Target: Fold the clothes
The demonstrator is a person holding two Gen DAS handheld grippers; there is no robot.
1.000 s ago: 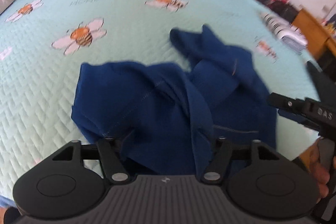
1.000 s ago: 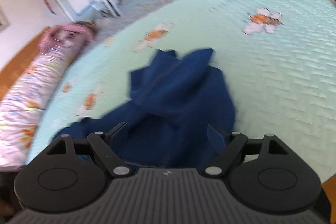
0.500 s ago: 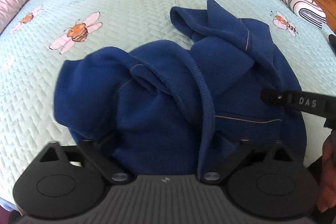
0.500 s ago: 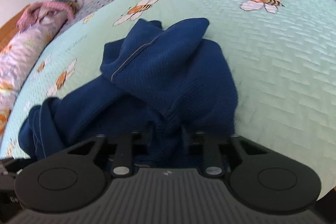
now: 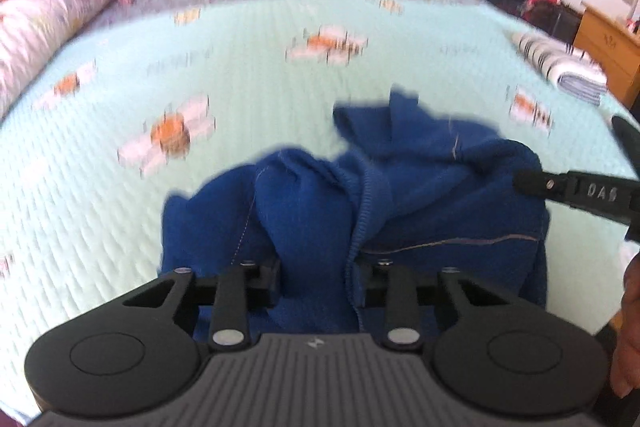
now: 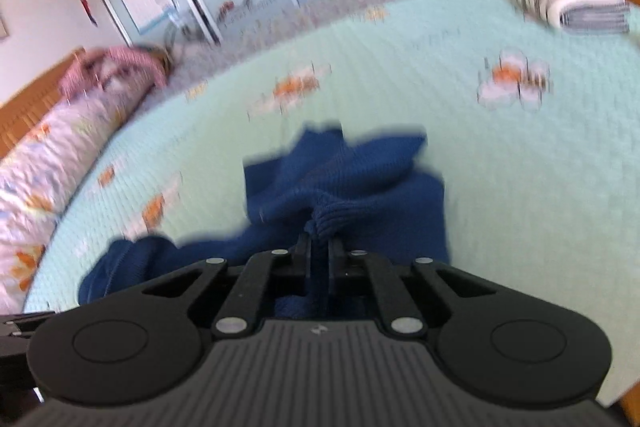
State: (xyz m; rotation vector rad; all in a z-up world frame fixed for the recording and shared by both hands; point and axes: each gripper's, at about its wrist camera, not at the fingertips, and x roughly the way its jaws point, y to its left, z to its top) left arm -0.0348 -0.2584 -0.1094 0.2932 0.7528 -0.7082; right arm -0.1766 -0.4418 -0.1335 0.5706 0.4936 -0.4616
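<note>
A crumpled dark blue knitted garment (image 5: 420, 203) lies bunched on the mint quilted bedspread (image 5: 240, 67). My left gripper (image 5: 316, 277) has a thick fold of it, beside the ribbed hem, filling the gap between its closing jaws. In the right wrist view the same garment (image 6: 360, 179) rises toward my right gripper (image 6: 319, 247), which is shut on a gathered ribbed edge. In the left wrist view the right gripper (image 5: 580, 191) shows as a black finger at the garment's right side. The cloth under both grippers is hidden.
The bedspread (image 6: 520, 167) carries bee and flower prints. A folded striped cloth (image 5: 560, 67) lies at the far right edge of the bed. A floral bolster (image 5: 40, 27) runs along the left side. A wooden dresser (image 5: 608, 43) stands beyond the right edge. A hand (image 5: 630, 327) shows at the right.
Both grippers went from wide open over the garment to closed on its folds. The right one pinched first, then the left narrowed. Both views have lifted a little and the cloth bunches upward.
</note>
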